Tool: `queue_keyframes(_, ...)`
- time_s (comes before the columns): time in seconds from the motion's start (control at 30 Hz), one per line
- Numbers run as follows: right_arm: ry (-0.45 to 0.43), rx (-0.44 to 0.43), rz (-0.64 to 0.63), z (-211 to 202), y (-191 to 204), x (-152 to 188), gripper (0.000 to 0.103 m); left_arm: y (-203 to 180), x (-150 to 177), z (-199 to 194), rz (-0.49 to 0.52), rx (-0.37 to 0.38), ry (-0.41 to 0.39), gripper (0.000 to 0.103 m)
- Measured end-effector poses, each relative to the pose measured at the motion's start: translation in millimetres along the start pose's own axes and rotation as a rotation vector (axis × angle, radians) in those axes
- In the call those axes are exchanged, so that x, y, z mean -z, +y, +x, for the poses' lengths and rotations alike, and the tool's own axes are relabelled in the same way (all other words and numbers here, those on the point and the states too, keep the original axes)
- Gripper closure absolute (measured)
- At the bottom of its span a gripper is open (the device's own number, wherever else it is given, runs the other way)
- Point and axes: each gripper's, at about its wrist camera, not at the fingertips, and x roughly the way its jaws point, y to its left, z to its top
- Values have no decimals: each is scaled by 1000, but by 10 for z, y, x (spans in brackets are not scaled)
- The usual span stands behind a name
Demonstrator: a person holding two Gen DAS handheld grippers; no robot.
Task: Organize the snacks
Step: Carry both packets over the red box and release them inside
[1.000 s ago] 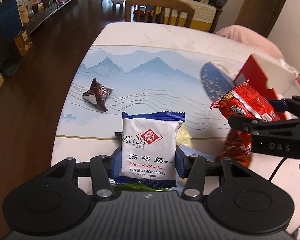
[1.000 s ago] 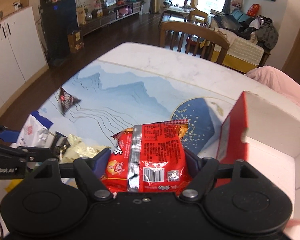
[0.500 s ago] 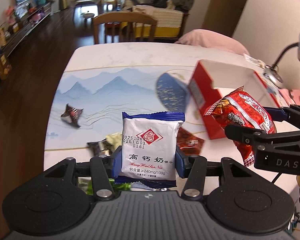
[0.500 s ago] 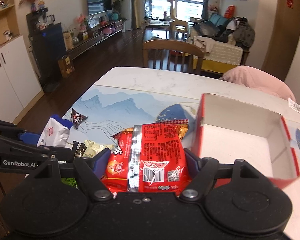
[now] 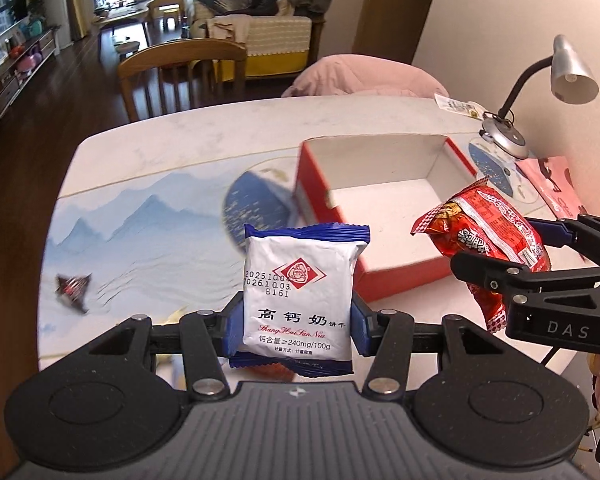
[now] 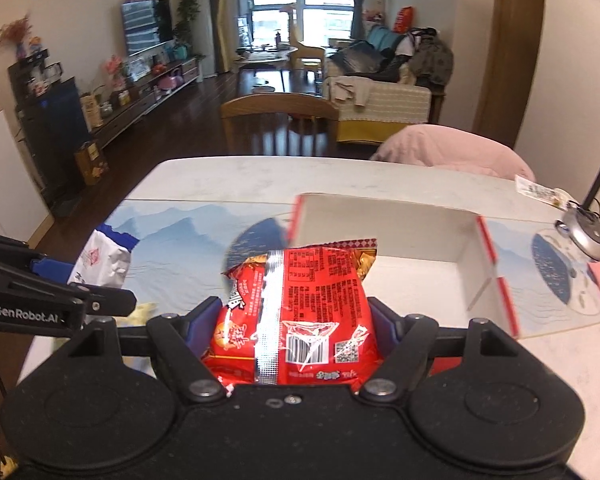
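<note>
We carry: left tool (image 5: 298,322) clamps biscuit pack (image 5: 300,296), right tool (image 6: 290,330) clamps red pack (image 6: 300,312); early release risks missing box (image 5: 384,184).

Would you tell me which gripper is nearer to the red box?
Right. The right gripper, holding the red snack bag, is at the red box's open front; the left gripper is off to its side.

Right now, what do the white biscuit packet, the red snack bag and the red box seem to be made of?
White biscuit packet: likely thin plastic film, glossy; crimped blue ends, soft wrinkles.
Red snack bag: likely foil-lined plastic, shiny; a silvery seam strip and crinkled highlights.
Red box: probably cardboard, matte white inside; thin stiff walls with straight folded corners.
</note>
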Motion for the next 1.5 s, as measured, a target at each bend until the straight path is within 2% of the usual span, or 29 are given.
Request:
queue_keyframes(0.3,40,19,10,397,-751,-118,27,-638,-510,617,36,-19,60,52)
queue_keyframes(0.57,112,23,0,901,-1188,-138,27,-1013,-860,1208,55,-69,103,52)
queue_keyframes(0.73,167,13,-50,1205,-1202,-100,27,-1125,-967,1604,59,-121,152,52)
queue_keyframes(1.03,257,-14,-98,1630,-1229,49,27,-1248,-1024,2142,78,-152,239,52)
queue_keyframes(1.23,300,-18,-149,1858,-1232,93,27,-1179,-944,2235,45,-146,267,52)
queue_keyframes(1.5,335,-38,-165,1925,-1243,94,25,-1173,-844,2122,17,-129,230,52)
